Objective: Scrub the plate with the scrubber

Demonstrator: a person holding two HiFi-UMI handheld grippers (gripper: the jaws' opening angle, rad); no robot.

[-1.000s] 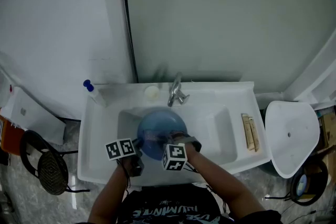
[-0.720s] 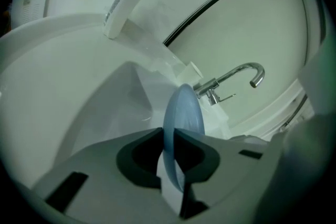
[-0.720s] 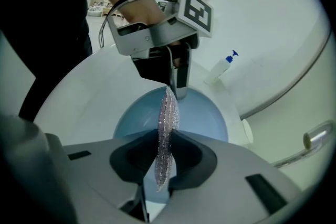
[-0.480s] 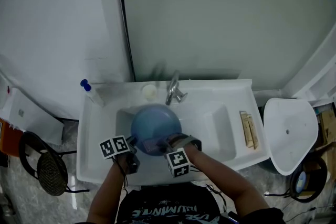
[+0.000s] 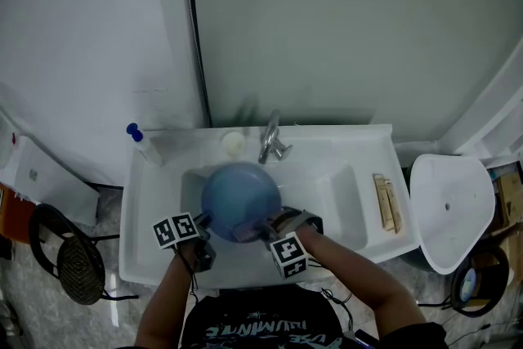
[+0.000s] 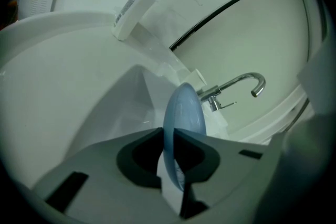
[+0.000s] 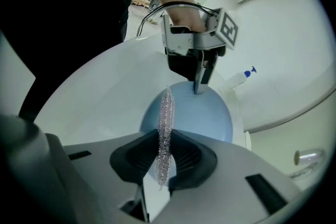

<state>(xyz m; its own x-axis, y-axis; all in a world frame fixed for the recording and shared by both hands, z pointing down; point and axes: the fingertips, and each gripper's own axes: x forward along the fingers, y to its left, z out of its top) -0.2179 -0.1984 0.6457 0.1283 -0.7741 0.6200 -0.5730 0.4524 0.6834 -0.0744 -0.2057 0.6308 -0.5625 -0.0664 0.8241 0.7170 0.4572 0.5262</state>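
Shift since a second ago: right gripper (image 5: 261, 231) has slid toward the lower right of the head view; the round pale-blue plate (image 5: 239, 196) shows more of its face.
Left gripper (image 6: 170, 152): jaws nearly closed, clamped on the plate's rim. In its own view the plate stands edge-on between the pads.
Right gripper jaws: pinched on a thin silvery mesh scrubber (image 7: 165, 128), pressed flat between the dark pads.
Scrubber and plate: the scrubber's tip rises in front of the plate's face; whether they touch cannot be told.
Plate's far rim: held by the left gripper, opposite the right gripper.
White sink (image 5: 155, 200): its basin has the tilted plate over it; whether the plate rests on the bottom cannot be told.
Sink ledge: chrome curved faucet (image 5: 272, 139) behind the basin, clear bottle with a blue cap (image 5: 143, 143) lying at the back left corner, tan strips (image 5: 389, 204) on the right.
Counts: one plate, one scrubber, two grippers, one faucet, one bottle, two tan strips.
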